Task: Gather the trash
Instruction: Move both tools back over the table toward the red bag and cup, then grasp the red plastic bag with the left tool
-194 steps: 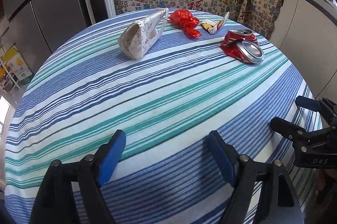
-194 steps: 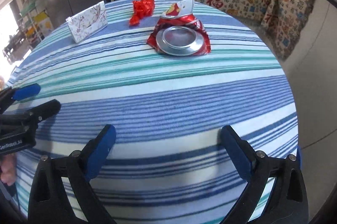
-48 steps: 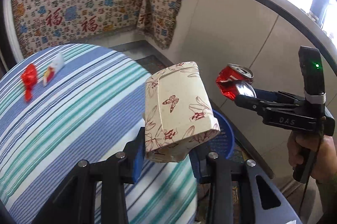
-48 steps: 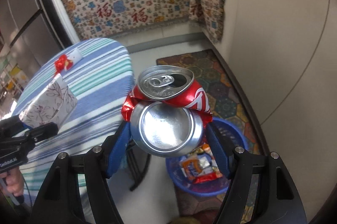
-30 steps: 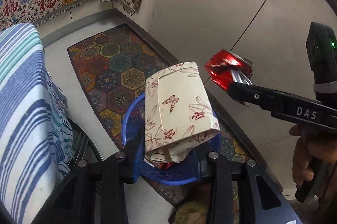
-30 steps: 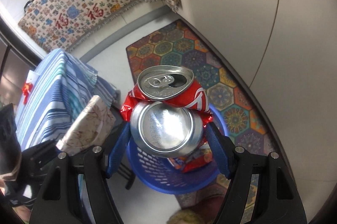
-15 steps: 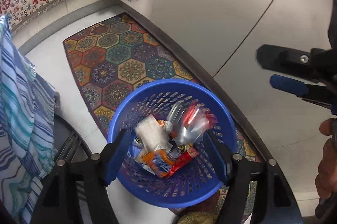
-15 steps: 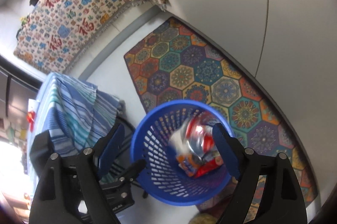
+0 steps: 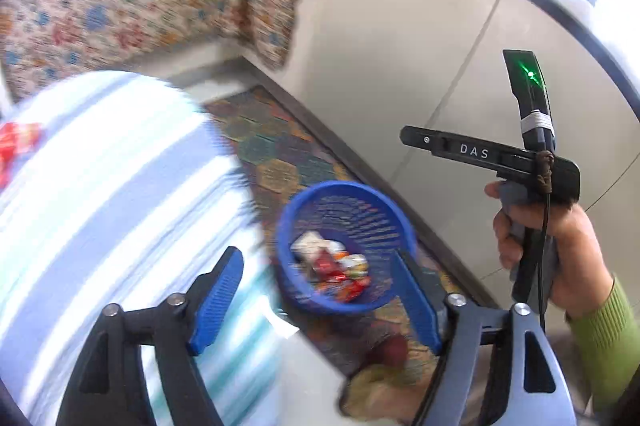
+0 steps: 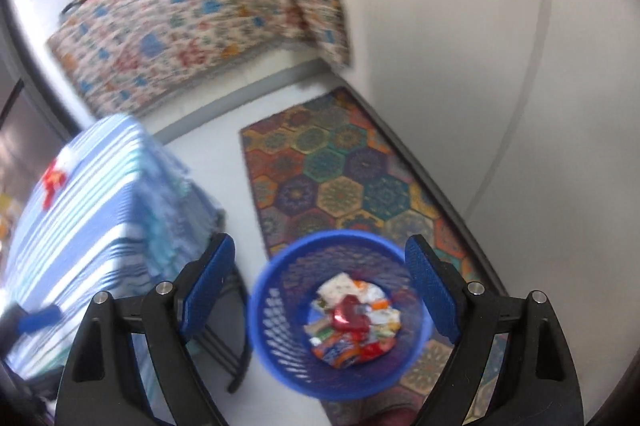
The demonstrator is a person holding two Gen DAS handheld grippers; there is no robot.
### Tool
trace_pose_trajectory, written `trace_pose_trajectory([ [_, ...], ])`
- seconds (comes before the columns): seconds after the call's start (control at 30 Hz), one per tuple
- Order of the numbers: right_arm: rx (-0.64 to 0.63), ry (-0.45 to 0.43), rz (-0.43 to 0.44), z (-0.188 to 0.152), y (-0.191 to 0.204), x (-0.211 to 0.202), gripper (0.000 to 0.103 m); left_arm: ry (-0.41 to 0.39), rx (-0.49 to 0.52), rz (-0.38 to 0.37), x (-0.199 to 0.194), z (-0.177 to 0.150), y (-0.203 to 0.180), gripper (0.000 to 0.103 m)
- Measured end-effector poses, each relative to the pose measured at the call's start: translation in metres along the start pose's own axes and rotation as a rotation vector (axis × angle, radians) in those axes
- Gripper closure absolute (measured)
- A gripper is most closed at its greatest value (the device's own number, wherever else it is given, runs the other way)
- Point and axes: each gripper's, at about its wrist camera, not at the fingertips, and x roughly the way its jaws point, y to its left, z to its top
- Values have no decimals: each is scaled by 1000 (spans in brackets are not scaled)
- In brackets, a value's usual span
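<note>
A blue mesh trash basket [image 9: 348,194] [image 10: 280,330] stands on the floor beside the table. It holds the crushed red can [image 10: 352,318], the cream floral carton [image 10: 336,286] and several wrappers. My left gripper [image 9: 320,300] is open and empty above the table edge and basket. My right gripper [image 10: 322,290] is open and empty above the basket; its body [image 9: 492,154] shows at the right of the left wrist view. A red wrapper [image 9: 16,146] [image 10: 54,180] lies on the striped table.
The round table with a blue and green striped cloth [image 9: 100,186] [image 10: 92,210] is at the left. A patterned hexagon rug [image 10: 344,186] lies under the basket. A white cabinet wall [image 10: 480,66] is at the right. A patterned cloth [image 10: 200,14] hangs behind.
Both views have tilted up and back from the basket, blurred by motion. Both grippers stay open and empty. The can and carton now lie still in the basket.
</note>
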Motion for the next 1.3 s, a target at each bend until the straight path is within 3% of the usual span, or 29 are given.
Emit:
trace_pose_trajectory([
  [0.17, -247, -21, 96, -19, 119, -10, 15, 7, -50, 190, -45, -30, 83, 24],
  [0.33, -380, 30, 219, -42, 226, 0, 14, -18, -213, 354, -70, -49, 181, 24],
  [0.47, -482, 81, 232, -52, 288, 25, 14, -41, -297, 440, -73, -51, 243, 24],
  [0.57, -530, 117, 206, -58, 323, 46, 14, -41, -367, 450, -70, -55, 277, 24],
  [0.63, -554, 131, 189, -65, 336, 56, 14, -36, -397, 445, -61, -50, 296, 24],
  [0.8, -520, 119, 191, -67, 344, 65, 8, -56, -323, 484, -43, -26, 305, 23],
  [0.87, -508, 104, 188, -67, 343, 69, 2, -50, -312, 471, -34, -17, 309, 20],
  [1.03, -501, 107, 185, -66, 342, 71, 1, -43, -307, 467, -19, 2, 327, 15],
  [1.2, -500, 108, 185, -64, 341, 73, 1, -149, -338, 347, -29, 27, 335, 15],
  [1.3, -500, 108, 185, -64, 341, 73, 0, -153, -349, 323, -23, 53, 347, 15],
])
